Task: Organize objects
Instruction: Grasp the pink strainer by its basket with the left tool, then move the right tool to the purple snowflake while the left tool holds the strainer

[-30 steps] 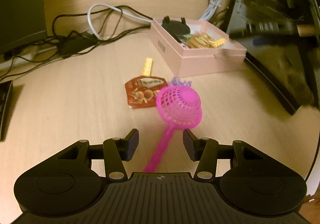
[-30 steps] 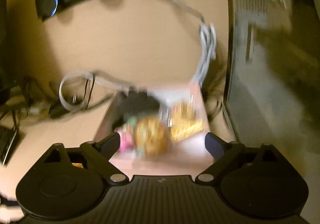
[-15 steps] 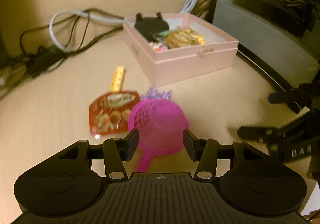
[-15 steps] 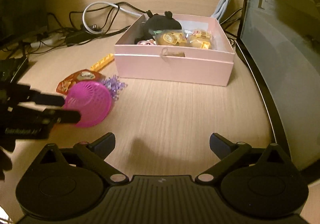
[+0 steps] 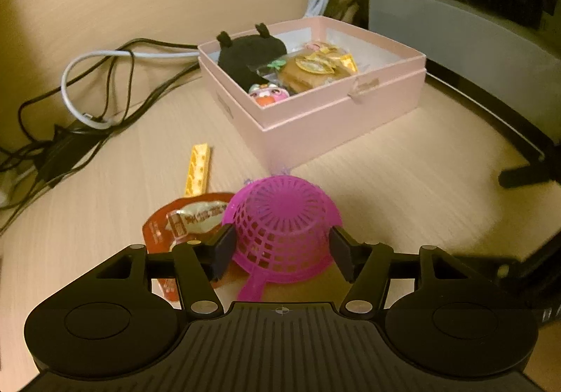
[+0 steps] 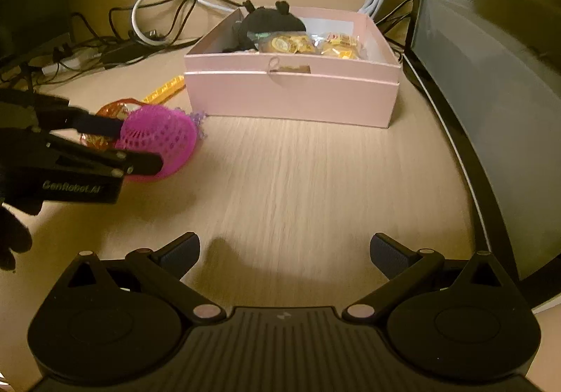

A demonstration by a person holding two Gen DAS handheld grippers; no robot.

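The left tool (image 5: 282,253) sits at the lower centre of its own view, its jaws opening, with the dome of the pink strainer (image 5: 282,232) between them; the left pad looks to touch the mesh, while a small gap shows at the right pad. The strainer lies mouth down on the bench (image 5: 403,188), its handle pointing back toward the camera. Under its left edge lies a red snack packet (image 5: 186,220), and just beyond that a yellow strip (image 5: 199,169). Toward the upper centre stands the pink box (image 5: 336,111), holding a black plush (image 5: 250,53), wrapped snacks (image 5: 312,71) and a small pink toy (image 5: 268,94). Cables (image 5: 105,83) trail across the upper left.

The right tool (image 6: 284,253) is at the bottom of its view, jaws spread wide and holding nothing, over bare bench. There the strainer is at middle left and the box at upper centre.
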